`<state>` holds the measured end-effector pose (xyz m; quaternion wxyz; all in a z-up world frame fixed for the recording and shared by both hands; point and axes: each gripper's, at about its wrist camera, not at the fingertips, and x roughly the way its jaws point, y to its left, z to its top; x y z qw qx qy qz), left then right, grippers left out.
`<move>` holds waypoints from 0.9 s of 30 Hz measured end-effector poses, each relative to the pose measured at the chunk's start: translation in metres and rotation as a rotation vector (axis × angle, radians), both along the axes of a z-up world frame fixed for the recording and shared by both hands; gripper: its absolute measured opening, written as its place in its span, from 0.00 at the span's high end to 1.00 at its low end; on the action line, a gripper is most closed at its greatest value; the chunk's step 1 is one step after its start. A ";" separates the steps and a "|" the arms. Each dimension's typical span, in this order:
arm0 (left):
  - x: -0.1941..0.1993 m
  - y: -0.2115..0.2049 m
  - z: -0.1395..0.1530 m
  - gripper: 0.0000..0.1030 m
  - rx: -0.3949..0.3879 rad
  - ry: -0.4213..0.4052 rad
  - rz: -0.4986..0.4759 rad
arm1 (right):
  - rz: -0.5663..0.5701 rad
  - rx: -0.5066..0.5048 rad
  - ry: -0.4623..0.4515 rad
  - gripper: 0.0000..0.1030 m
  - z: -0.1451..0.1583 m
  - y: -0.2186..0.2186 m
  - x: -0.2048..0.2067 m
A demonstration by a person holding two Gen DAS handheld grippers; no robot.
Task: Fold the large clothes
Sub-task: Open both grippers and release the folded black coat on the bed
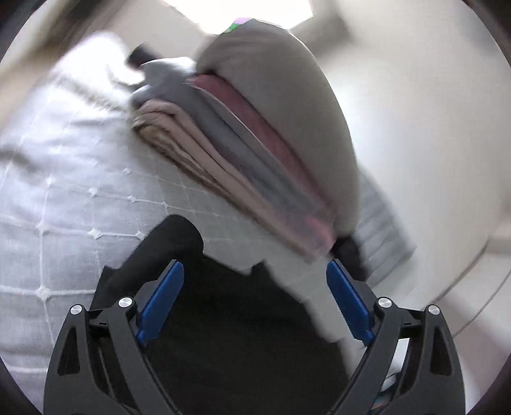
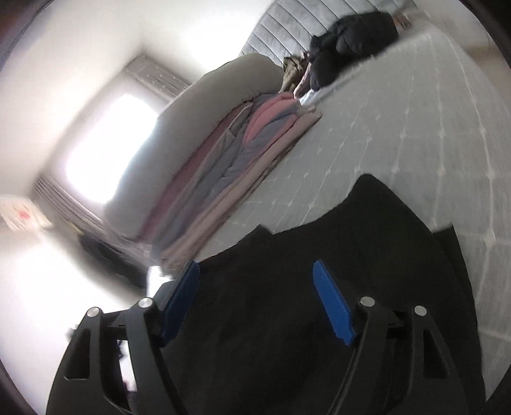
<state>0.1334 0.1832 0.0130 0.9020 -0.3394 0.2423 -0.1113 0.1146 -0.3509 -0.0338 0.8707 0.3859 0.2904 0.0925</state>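
A black garment [image 1: 230,306] lies spread on the white quilted bed [image 1: 64,198]. My left gripper [image 1: 255,271] hangs just above it, jaws wide apart, blue pads [image 1: 163,297] clear of the cloth. In the right wrist view the same black garment [image 2: 319,255] fills the lower middle of the picture. My right gripper [image 2: 255,271] stands open over it, nothing pressed between its blue pads [image 2: 332,303]. Both views are tilted and blurred.
A stack of folded clothes [image 1: 223,150] in beige, grey and pink lies on the bed, with a large grey cushion [image 1: 281,105] on it. A dark pile of clothes [image 2: 348,41] sits by the grey headboard [image 2: 287,22]. A bright window [image 2: 108,150] is beyond.
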 end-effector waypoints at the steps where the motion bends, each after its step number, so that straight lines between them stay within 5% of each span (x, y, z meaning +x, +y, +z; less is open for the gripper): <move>1: 0.006 -0.019 -0.002 0.16 0.109 -0.005 -0.016 | -0.001 -0.040 0.021 0.30 -0.007 0.006 0.012; 2: 0.014 -0.031 -0.010 0.16 0.201 -0.006 -0.022 | -0.006 -0.066 0.036 0.30 -0.013 0.008 0.019; 5: 0.041 -0.036 -0.041 0.16 0.303 0.060 0.004 | -0.034 -0.065 0.091 0.30 -0.046 0.001 0.042; 8: 0.066 -0.022 -0.070 0.16 0.252 0.138 0.043 | -0.071 -0.083 0.066 0.30 -0.052 -0.009 0.058; 15: 0.090 -0.014 -0.077 0.16 0.231 0.134 0.073 | -0.045 -0.139 0.076 0.30 -0.061 -0.011 0.103; 22: 0.078 0.000 -0.070 0.16 0.182 0.123 0.107 | -0.007 -0.097 0.102 0.30 -0.054 -0.012 0.093; 27: 0.060 -0.017 -0.043 0.16 0.190 0.049 -0.050 | 0.188 -0.131 0.030 0.30 -0.020 0.022 0.057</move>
